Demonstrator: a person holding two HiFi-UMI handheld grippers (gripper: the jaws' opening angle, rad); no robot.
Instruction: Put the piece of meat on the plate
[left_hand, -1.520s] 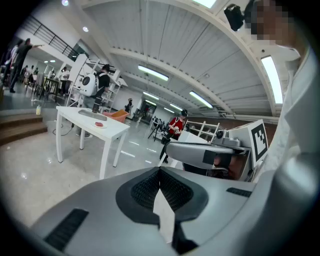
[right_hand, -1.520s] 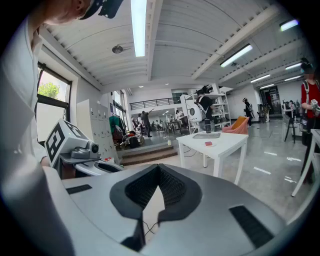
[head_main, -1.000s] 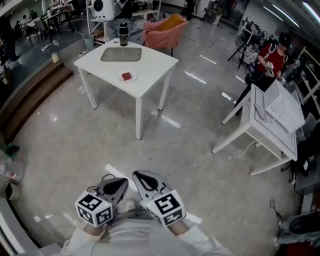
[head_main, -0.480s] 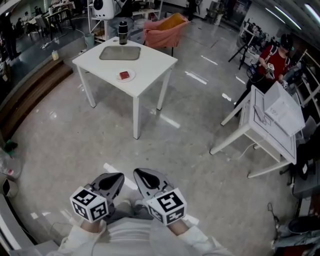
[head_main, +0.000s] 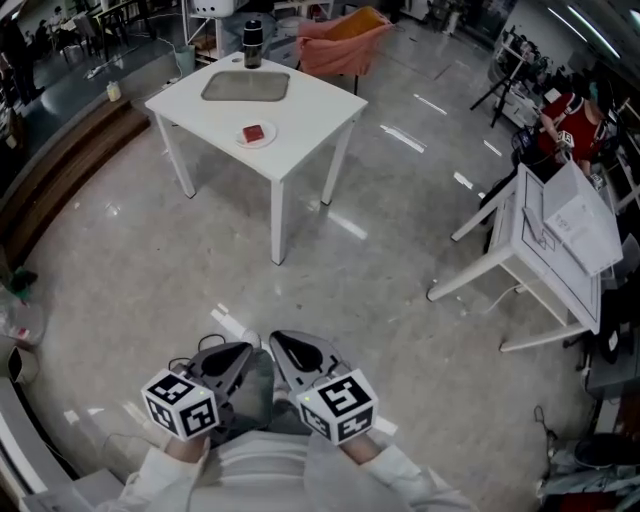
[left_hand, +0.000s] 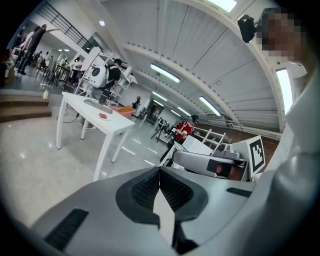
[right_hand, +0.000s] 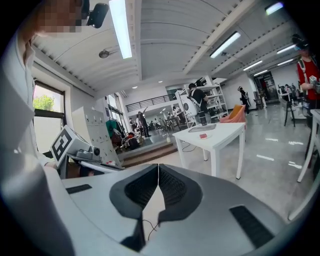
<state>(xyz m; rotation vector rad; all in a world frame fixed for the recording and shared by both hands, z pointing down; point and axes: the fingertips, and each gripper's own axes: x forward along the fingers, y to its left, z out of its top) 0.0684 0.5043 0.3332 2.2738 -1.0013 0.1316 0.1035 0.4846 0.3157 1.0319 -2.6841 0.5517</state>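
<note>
A red piece of meat (head_main: 257, 132) lies on a small white plate (head_main: 246, 139) on the white table (head_main: 310, 112), far ahead of me across the floor. Both grippers hang low near my body, side by side and well short of the table. My left gripper (head_main: 243, 349) is shut with nothing between its jaws, and so is my right gripper (head_main: 277, 341). In the left gripper view the left gripper (left_hand: 160, 172) points past the table (left_hand: 111, 125) and meat (left_hand: 103, 116). In the right gripper view the right gripper (right_hand: 158, 167) faces the table (right_hand: 222, 136) and meat (right_hand: 203, 135).
A grey tray (head_main: 245, 86) and a dark cup (head_main: 252, 42) stand on the table's far side. A pink-draped chair (head_main: 340, 45) is behind it. A tilted white board table (head_main: 545, 240) stands at the right, near a person in red (head_main: 570, 120). A wooden step (head_main: 60, 170) runs along the left.
Both grippers have sunk a little and shifted together, jaws still shut. The head view has swung slightly, so the table sits a bit higher in frame.
</note>
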